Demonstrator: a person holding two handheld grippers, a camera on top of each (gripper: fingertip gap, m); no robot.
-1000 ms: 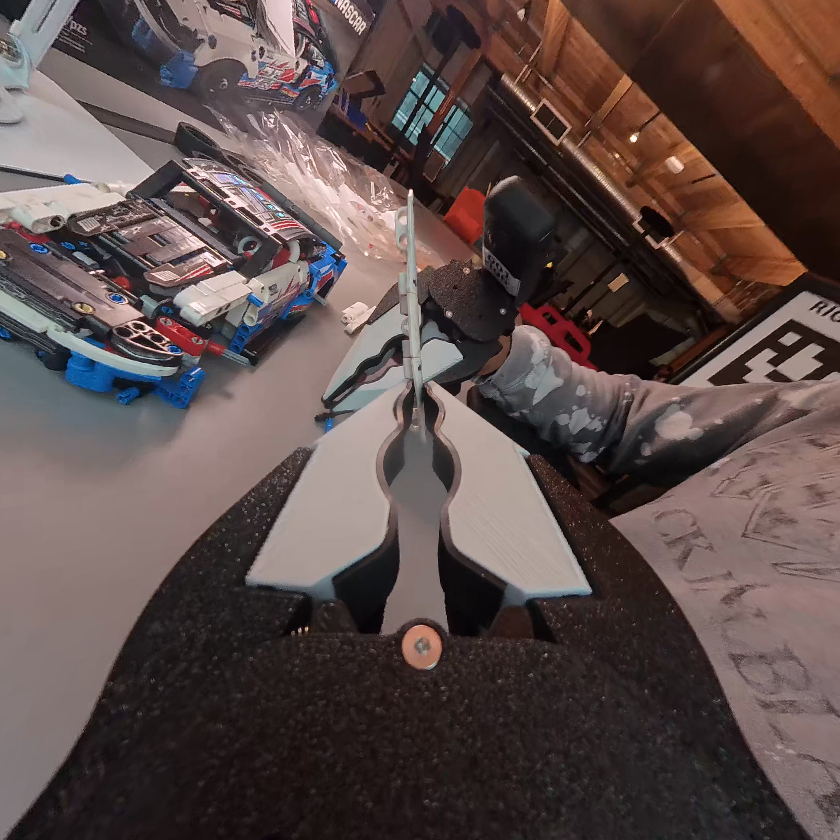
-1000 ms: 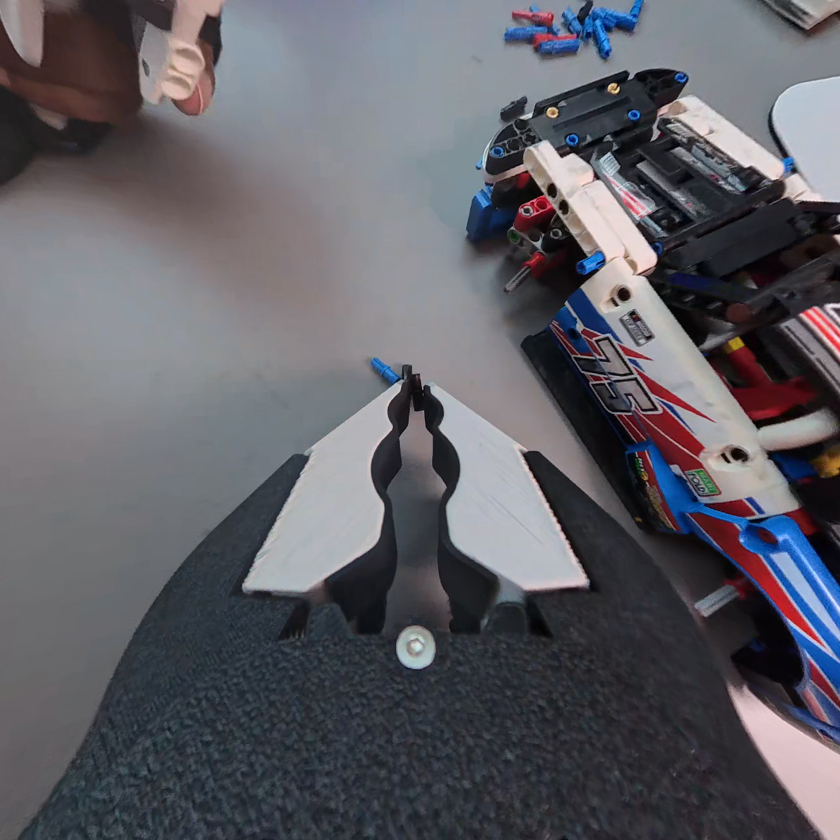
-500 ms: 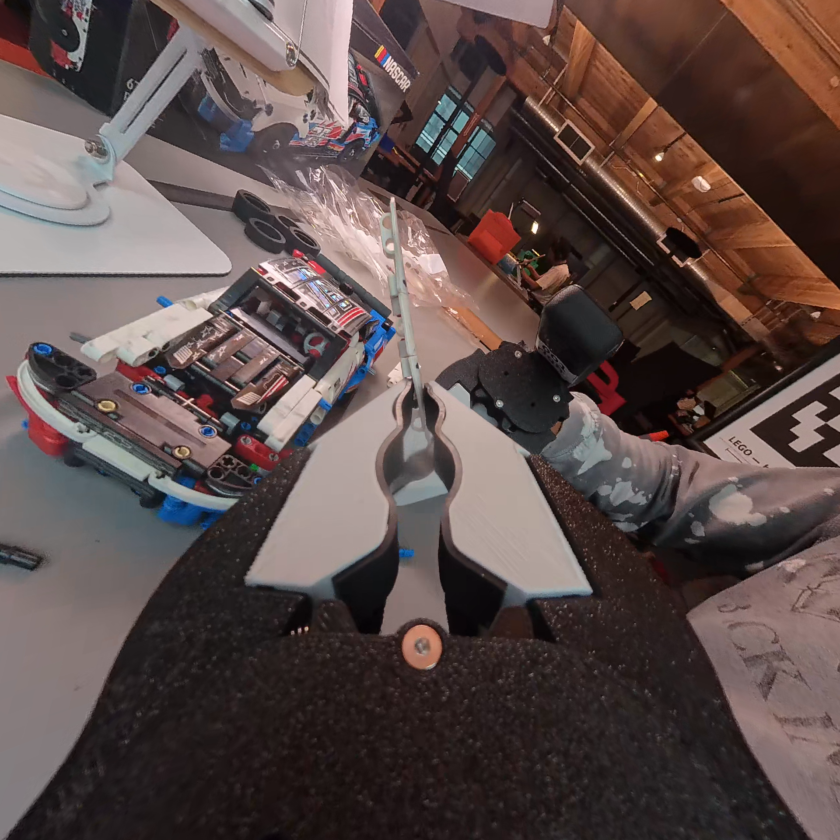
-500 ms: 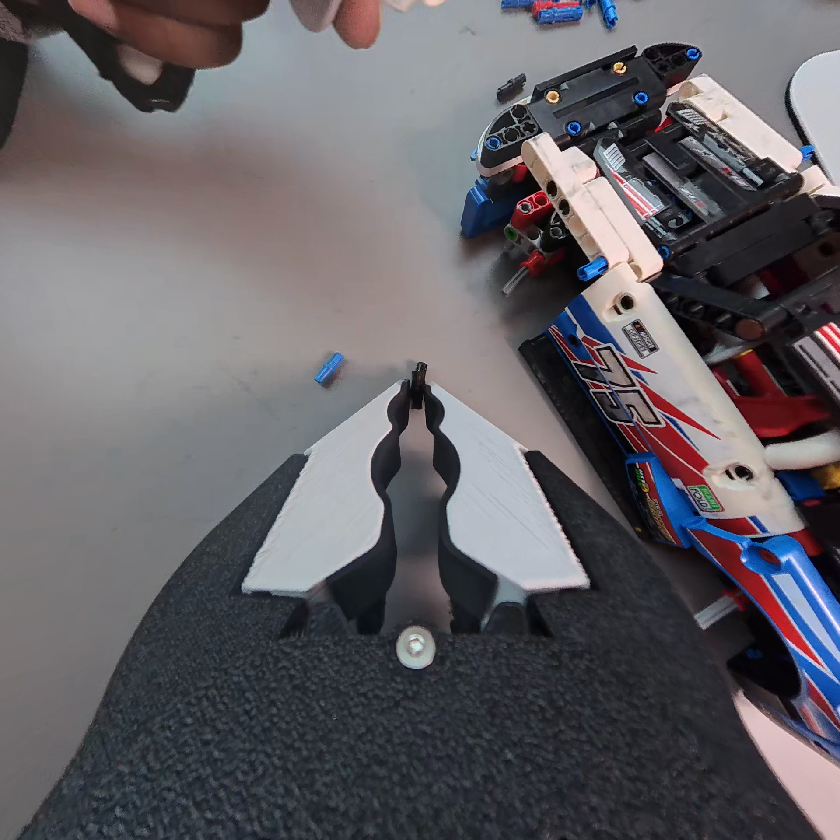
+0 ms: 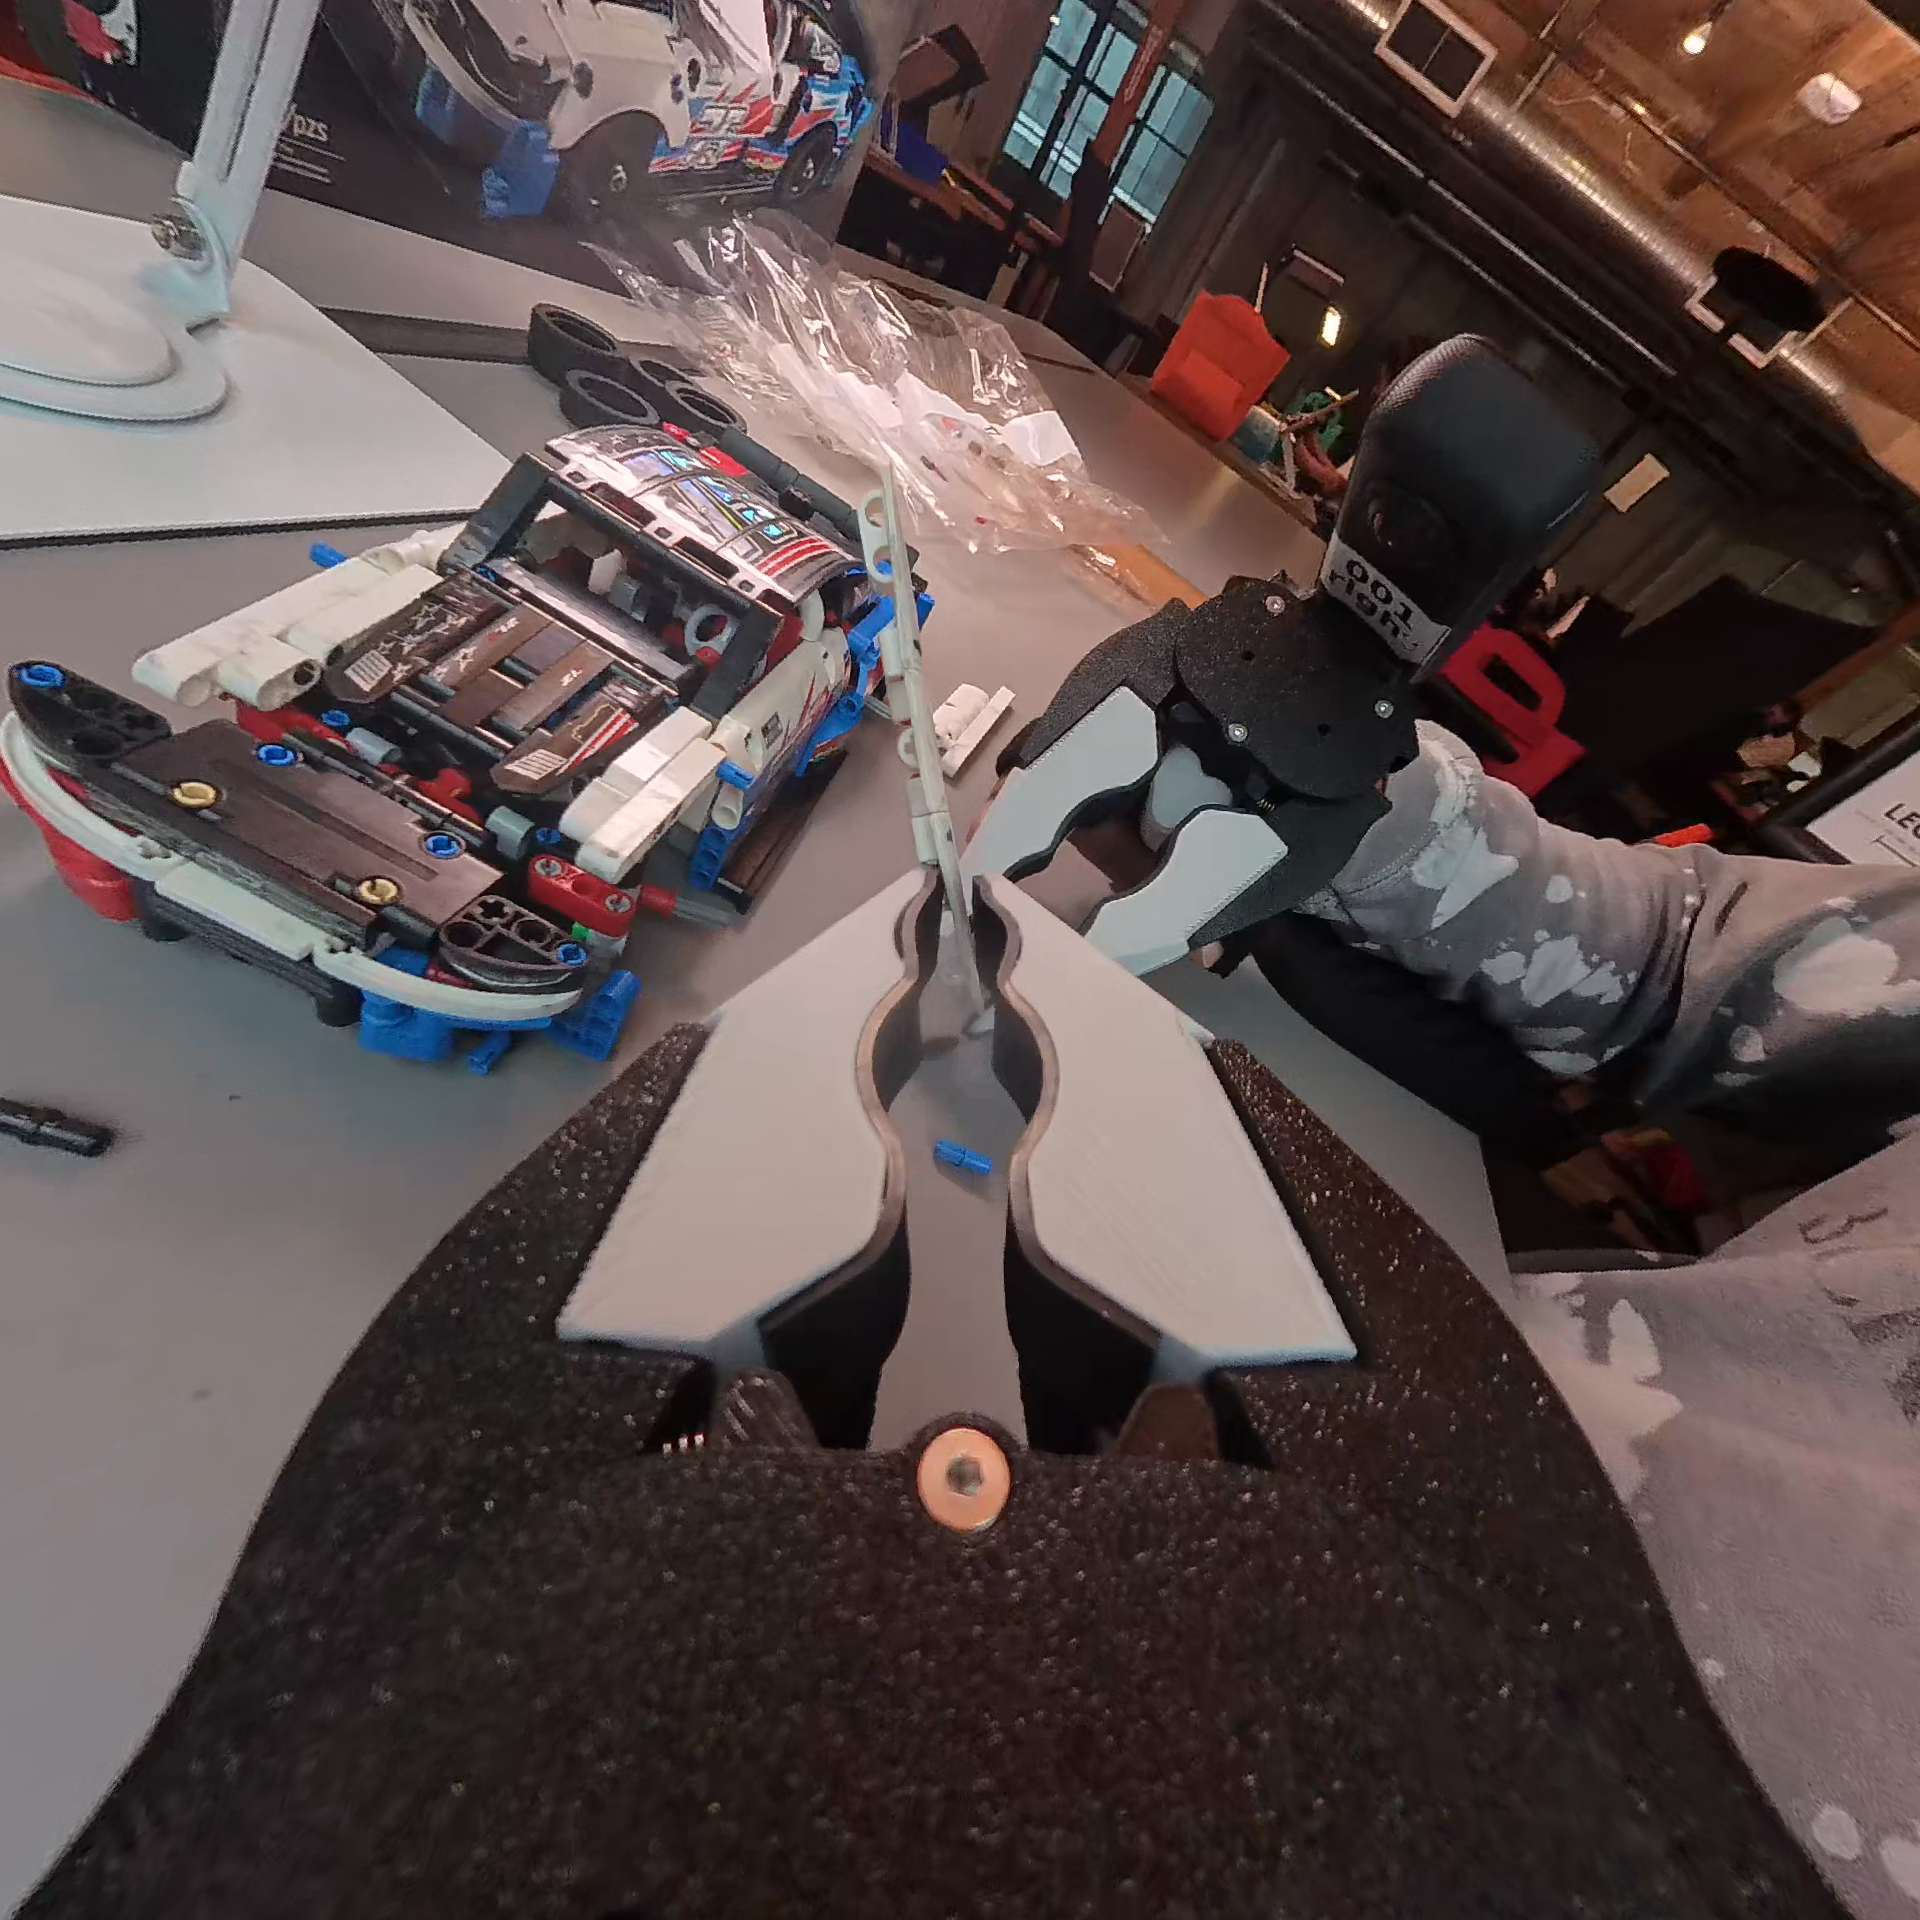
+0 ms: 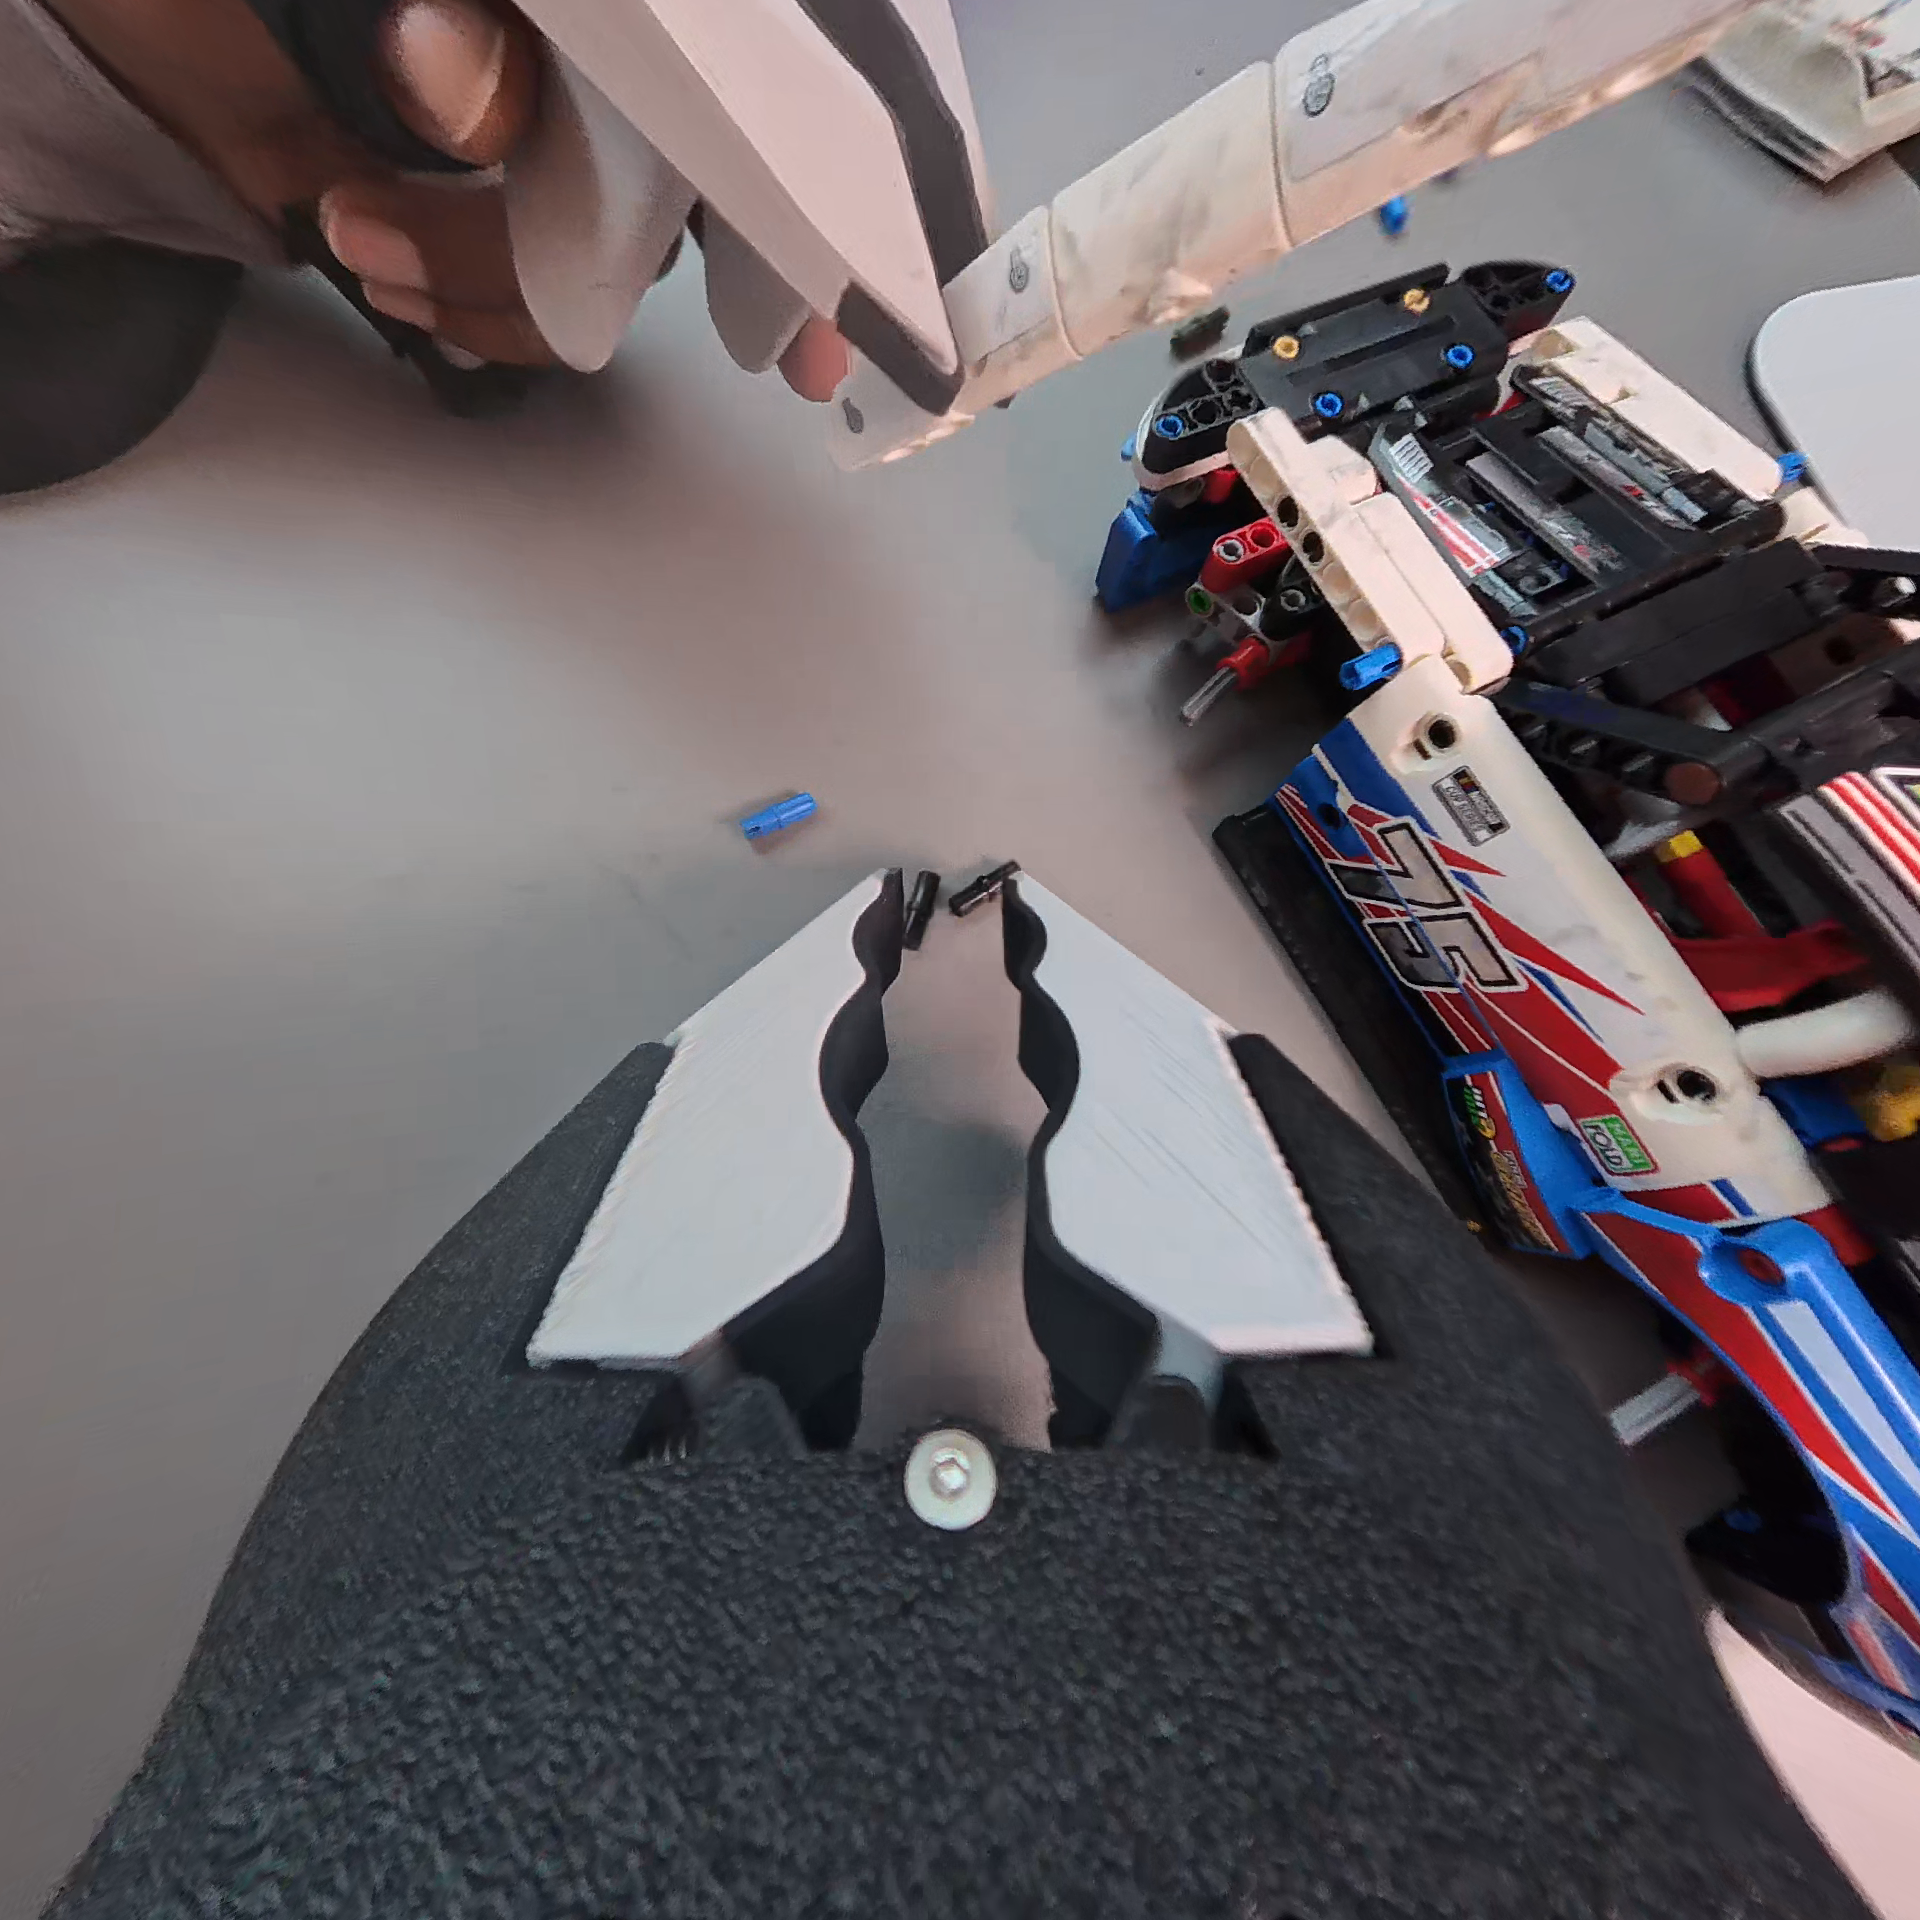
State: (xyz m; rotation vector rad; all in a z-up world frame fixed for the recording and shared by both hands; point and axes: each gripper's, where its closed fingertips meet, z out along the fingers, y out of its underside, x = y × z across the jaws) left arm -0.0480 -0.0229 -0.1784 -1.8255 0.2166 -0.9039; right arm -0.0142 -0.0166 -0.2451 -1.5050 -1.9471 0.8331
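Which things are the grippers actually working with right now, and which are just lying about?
In hand: left gripper shut on white beam; open right gripper, black pins at its tips.
Lying about: blue pin, model car, tyres, plastic bags.

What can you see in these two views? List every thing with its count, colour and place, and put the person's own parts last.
toy brick car: one, white, blue, red and black, part-built, on the grey table
white beam: one, long, held in the left claw
black pins: two, at the right claw's tips
blue pin: one, on the table ahead of the right claw
tyres: several, black, behind the car
plastic bags: clear, crumpled, behind the car
box: one, dark, at the table's far side
left claw: shut on the beam
right claw: open
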